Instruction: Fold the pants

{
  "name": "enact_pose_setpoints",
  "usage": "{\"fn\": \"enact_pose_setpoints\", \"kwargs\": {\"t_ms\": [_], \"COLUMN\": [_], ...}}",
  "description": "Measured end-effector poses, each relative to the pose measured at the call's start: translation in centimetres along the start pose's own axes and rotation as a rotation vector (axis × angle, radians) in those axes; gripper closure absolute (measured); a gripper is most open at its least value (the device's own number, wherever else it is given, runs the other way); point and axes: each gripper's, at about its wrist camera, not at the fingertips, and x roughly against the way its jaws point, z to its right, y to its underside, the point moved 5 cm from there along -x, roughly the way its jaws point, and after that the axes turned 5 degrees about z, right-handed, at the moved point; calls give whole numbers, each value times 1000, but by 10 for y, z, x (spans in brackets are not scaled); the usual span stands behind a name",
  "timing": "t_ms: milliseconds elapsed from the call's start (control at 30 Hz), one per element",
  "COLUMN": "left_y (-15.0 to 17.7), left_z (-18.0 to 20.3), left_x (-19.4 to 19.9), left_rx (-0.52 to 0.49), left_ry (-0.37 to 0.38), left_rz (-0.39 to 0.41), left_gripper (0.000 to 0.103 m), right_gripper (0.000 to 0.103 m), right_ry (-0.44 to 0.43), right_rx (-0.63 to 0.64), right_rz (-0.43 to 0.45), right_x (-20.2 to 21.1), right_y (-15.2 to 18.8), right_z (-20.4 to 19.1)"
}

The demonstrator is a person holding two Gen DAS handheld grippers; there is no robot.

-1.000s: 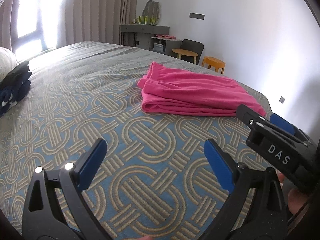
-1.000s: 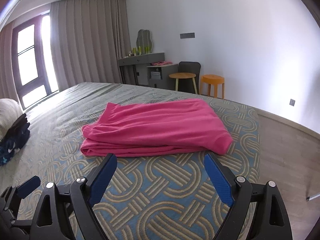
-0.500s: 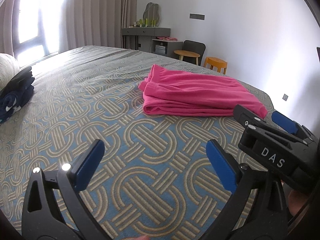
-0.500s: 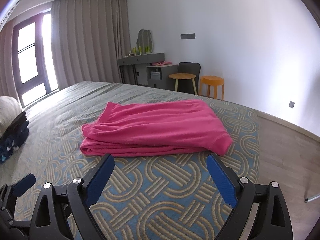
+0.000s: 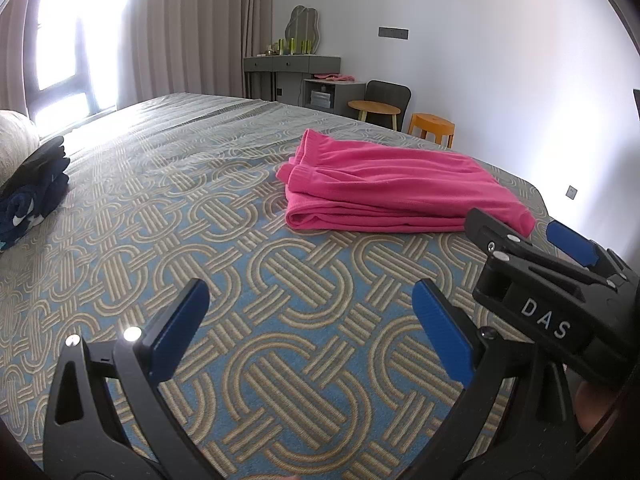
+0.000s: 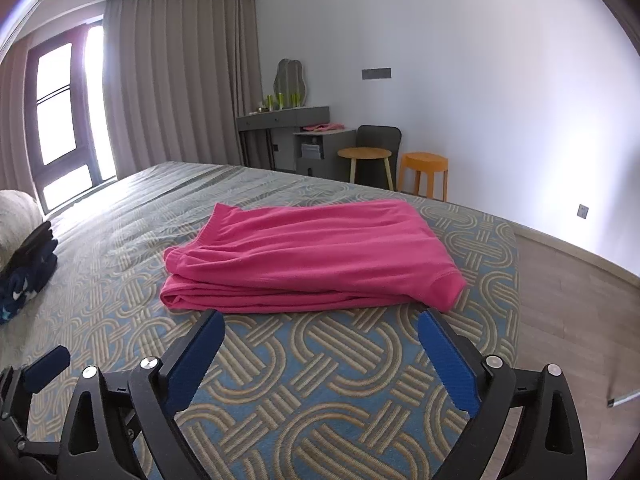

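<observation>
We see the pink pants point(image 6: 308, 256) already folded into a flat stack on the bed point(image 6: 340, 380), long axis running left-right, lying just beyond our right tongs point(image 6: 320, 354) and far-right of our left tongs point(image 5: 308, 328), so the right hand is nearer. Both tongs are released and empty; the right ones have just been spreading wider with nothing between them. No containers in view, only a dark bundle of clothes point(image 5: 32, 196) at the far left.
</observation>
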Motion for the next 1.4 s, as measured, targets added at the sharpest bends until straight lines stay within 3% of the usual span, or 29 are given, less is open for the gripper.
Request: {"fn": "enact_pose_setpoints", "kwargs": {"t_ms": [133,233,333,533,900,1400], "left_y": [-5,-14,-20,-24,-30,-30], "left_z": [0,5,11,19,44,48], "left_x": [8,21,32,44,68,74], "left_rx": [-3,-27,-74,-62,-76,-82], "left_ry": [22,44,41,45,64,59], "left_rz": [29,77,106,115,138,141], "left_gripper": [2,2,2,2,2,2], "right_gripper": [4,4,4,4,4,4], "right_ry": [-7,-98,-137,-180,-179,-188], "right_rx": [-2,-9,-29,-56,-107,-128], "right_rz": [-3,-8,-13,-24,16,17], "right_x": [0,5,17,36,67,78], "right_y": [-1,-8,-11,-12,-19,-19], "right_z": [0,-3,-2,4,29,31]}}
